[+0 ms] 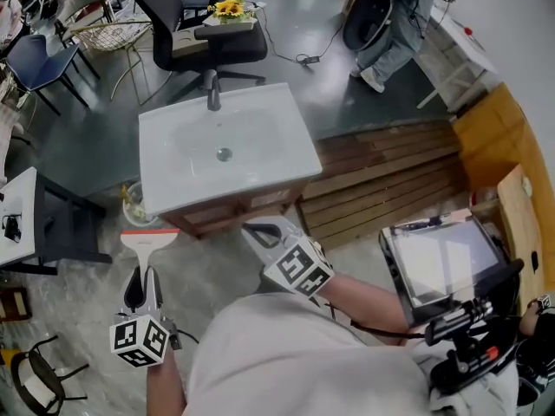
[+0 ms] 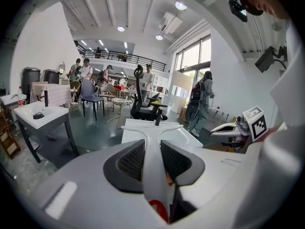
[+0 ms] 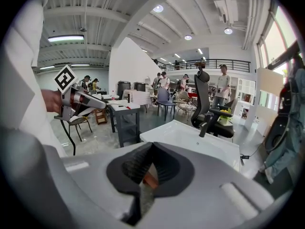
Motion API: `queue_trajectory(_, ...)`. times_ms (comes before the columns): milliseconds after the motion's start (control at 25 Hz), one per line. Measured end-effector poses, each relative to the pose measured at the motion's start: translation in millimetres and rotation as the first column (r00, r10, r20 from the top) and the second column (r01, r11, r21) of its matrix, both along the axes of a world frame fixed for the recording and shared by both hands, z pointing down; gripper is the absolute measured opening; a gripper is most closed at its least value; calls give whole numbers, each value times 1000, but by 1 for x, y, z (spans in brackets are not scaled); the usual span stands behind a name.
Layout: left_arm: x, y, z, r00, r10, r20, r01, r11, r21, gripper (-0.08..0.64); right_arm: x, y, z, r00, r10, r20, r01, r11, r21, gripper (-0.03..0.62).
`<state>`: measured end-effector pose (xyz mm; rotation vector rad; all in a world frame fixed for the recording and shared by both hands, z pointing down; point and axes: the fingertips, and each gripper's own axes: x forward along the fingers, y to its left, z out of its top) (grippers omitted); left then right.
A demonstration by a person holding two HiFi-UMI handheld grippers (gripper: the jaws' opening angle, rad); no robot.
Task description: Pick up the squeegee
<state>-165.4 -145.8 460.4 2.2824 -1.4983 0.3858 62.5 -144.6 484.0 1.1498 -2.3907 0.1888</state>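
The left gripper (image 1: 143,274) has its jaws pinching the white handle of the squeegee (image 1: 149,239), which is lifted off the floor (image 1: 208,258). In the left gripper view the handle runs straight out between the two dark pads to the T-shaped blade head. The head hangs just short of the front left corner of the sink cabinet (image 1: 234,213), apart from it, with its orange-edged blade turned toward the cabinet.

The right gripper (image 1: 258,230) has its jaws pressed together on nothing. Its tip sits near the cabinet's front edge, well right of the squeegee, with bare floor between the two grippers.

To the left, a white tabletop (image 1: 19,199) on a dark frame closes that side. To the right, a wooden slatted platform (image 1: 381,176) runs along the floor, with a screen (image 1: 438,263) nearer the person.

The white sink (image 1: 299,150) is bare apart from its faucet (image 1: 212,98). Behind it stands a black office chair (image 1: 195,42) carrying sunflowers (image 1: 229,8), on open grey floor. A person (image 1: 395,33) stands at the far right.
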Motion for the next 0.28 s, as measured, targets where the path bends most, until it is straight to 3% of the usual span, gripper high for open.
queue_trajectory(280,11,-17,4,1000,3,2,-3,1000,-7,112,17,-13,2,1000,21,-8,-21,1000,-1,3)
